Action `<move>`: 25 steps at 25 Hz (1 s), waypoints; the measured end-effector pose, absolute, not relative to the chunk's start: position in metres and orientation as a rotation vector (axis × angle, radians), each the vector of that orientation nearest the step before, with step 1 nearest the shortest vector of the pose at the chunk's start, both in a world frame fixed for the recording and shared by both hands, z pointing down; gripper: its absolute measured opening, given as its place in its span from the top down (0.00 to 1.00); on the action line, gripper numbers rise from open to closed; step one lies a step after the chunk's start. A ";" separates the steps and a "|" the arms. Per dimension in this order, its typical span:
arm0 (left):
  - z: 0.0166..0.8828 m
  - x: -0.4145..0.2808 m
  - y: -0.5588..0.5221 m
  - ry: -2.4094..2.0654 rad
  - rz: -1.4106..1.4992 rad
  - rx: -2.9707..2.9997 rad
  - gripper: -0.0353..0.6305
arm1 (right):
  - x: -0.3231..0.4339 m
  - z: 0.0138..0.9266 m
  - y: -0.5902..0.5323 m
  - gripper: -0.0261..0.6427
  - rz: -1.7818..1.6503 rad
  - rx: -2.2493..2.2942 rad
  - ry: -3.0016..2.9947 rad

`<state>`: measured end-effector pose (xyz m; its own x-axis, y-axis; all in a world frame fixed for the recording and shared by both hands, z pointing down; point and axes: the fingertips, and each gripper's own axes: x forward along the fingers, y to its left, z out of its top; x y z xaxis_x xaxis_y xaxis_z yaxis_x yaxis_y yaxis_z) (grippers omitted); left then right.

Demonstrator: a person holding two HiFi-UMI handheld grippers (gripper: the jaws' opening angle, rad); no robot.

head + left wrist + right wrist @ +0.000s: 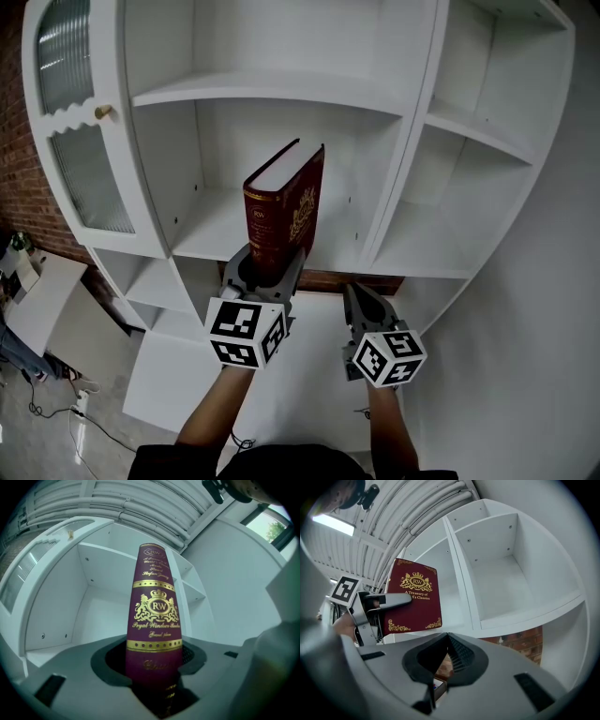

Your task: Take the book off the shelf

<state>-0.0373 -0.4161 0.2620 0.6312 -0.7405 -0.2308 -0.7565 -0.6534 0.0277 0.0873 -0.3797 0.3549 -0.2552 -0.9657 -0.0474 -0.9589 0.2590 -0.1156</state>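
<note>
While the left gripper [269, 269] clamps the red book [286, 211] before the shelf [272, 90], the right gripper [357, 296] has its jaws closed.

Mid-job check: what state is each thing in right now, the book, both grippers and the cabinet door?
book: closed, upright, apparently lifted clear of the shelf board.
left gripper: jaws clamped on the book's lower end.
right gripper: jaws together, holding nothing.
cabinet door: looks shut.

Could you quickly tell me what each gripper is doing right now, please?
Left gripper: shut on the book.
Right gripper: shut, empty.
</note>
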 end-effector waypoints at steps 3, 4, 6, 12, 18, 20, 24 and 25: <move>0.265 -0.038 -0.416 1.263 0.353 -2.788 0.59 | 0.087 0.358 -0.379 0.93 -0.097 -1.862 2.401; 0.265 -0.038 -0.416 1.261 0.351 -2.790 0.59 | 0.087 0.358 -0.379 0.93 -0.096 -1.863 2.400; 0.265 -0.039 -0.417 1.260 0.350 -2.793 0.59 | 0.085 0.357 -0.377 0.93 -0.094 -1.864 2.400; 0.264 -0.035 -0.412 1.266 0.345 -2.768 0.59 | 0.089 0.356 -0.372 0.93 -0.088 -1.865 2.398; 0.263 -0.030 -0.402 1.293 0.346 -2.751 0.59 | 0.095 0.356 -0.363 0.93 -0.091 -1.853 2.416; 0.262 -0.028 -0.398 1.303 0.348 -2.745 0.59 | 0.097 0.356 -0.358 0.93 -0.089 -1.848 2.426; 0.264 -0.024 -0.387 1.322 0.359 -2.740 0.59 | 0.102 0.355 -0.347 0.93 -0.083 -1.836 2.447; 0.264 -0.023 -0.384 1.327 0.363 -2.739 0.59 | 0.104 0.355 -0.343 0.93 -0.081 -1.834 2.451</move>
<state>-0.0231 -0.3841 0.2639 0.5977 -0.7636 -0.2443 -0.7816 -0.6229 0.0345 0.1038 -0.3434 0.3549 -0.2805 -0.9593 -0.0316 -0.9551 0.2823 -0.0900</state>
